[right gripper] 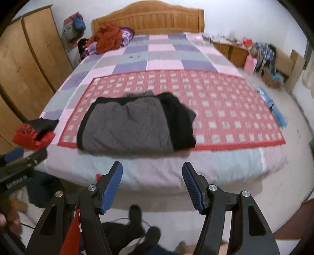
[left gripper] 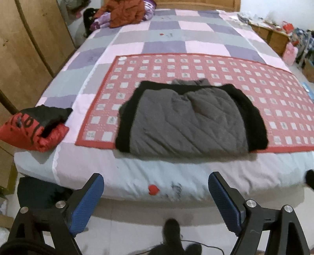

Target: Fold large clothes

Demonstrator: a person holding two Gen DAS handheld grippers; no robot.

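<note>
So I'm standing at the foot of the bed (left gripper: pixel 82 172) with both grippers held out over the floor, short of the mattress edge. My left gripper (left gripper: pixel 156 198) has its jaws spread wide with nothing between them, and the right gripper (right gripper: pixel 152 186) is the same, released and holding nothing. The jacket (left gripper: pixel 188 121) is lying folded on the red checked mat (left gripper: pixel 274 102), near the foot end and a bit left of the mat's middle, grey quilted lining facing up with black fabric showing along both sides and a grey collar poking out at the far edge. It's well apart from both grippers. Off to the left, near the bed's corner, there's a red and black bundle of clothing (left gripper: pixel 33 129) sitting on the bedsheet just beside the mat. Up by the wooden headboard (right gripper: pixel 149 18) there's an orange coat (right gripper: pixel 107 37) heaped on some purple bedding. Both views are a little blurry
</note>
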